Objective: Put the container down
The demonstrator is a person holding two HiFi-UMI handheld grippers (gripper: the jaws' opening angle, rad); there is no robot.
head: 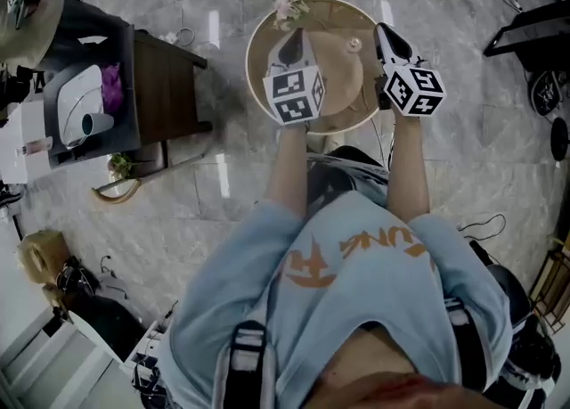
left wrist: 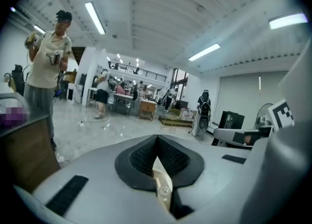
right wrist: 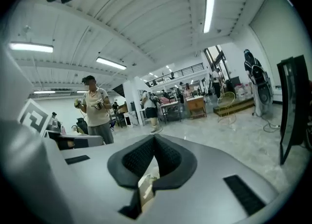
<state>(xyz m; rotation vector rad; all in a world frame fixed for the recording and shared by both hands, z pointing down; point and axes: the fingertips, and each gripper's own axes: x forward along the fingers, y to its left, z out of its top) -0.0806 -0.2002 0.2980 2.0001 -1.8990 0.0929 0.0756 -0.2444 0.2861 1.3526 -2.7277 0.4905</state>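
left gripper (left wrist: pixel 156 140) fingers closed together | right gripper (right wrist: pixel 154 138) likewise | round table (head: pixel 352 77) below | cabinet (head: pixel 165 86) beside

We're looking down on a round, pale wooden worktop (head: pixel 343 77) with a raised rim, standing on grey marble floor (head: pixel 223 175). A small sprig of flowers (head: pixel 289 8) lies at its far edge, and a small round piece (head: pixel 354 44) nearer the middle.

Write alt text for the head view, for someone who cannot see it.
From above, a person in a light blue shirt holds a left gripper and a right gripper, each with a black-and-white marker cube, over a round tan table with flowers at its rim. A dark cabinet stands at left.
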